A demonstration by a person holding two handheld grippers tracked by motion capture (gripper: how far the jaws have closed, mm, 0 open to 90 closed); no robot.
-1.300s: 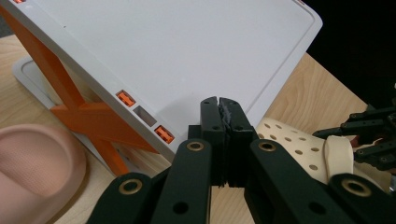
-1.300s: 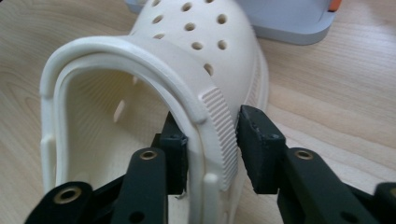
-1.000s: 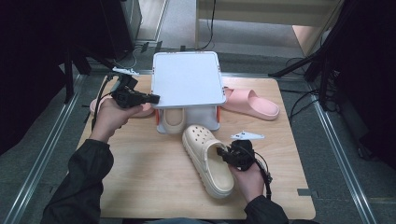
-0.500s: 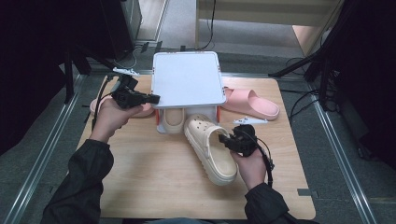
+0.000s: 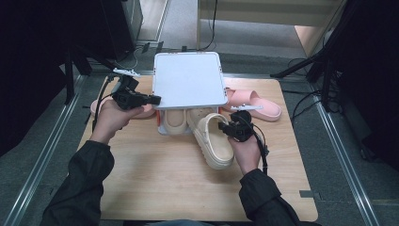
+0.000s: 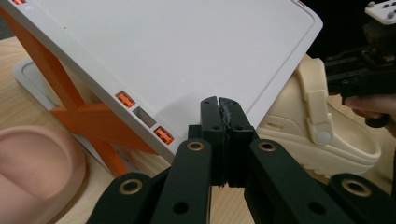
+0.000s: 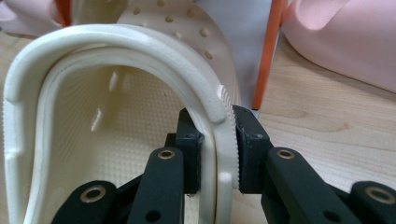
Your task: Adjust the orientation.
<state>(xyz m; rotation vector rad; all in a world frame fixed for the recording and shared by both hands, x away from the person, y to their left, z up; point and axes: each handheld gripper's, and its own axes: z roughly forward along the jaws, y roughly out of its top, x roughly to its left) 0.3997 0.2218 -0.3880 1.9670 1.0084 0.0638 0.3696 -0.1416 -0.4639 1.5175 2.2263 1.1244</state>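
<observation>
Right hand-held gripper (image 7: 217,154) — cream clog (image 7: 116,121) pinched

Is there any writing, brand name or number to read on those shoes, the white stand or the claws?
None: no readable text.
Cream clog: plain strap rivet, no legible mark.
White rack: blank top, unmarked orange tabs.
Pink slipper: no print visible.
Left claw and right claw: bare black parts.
</observation>
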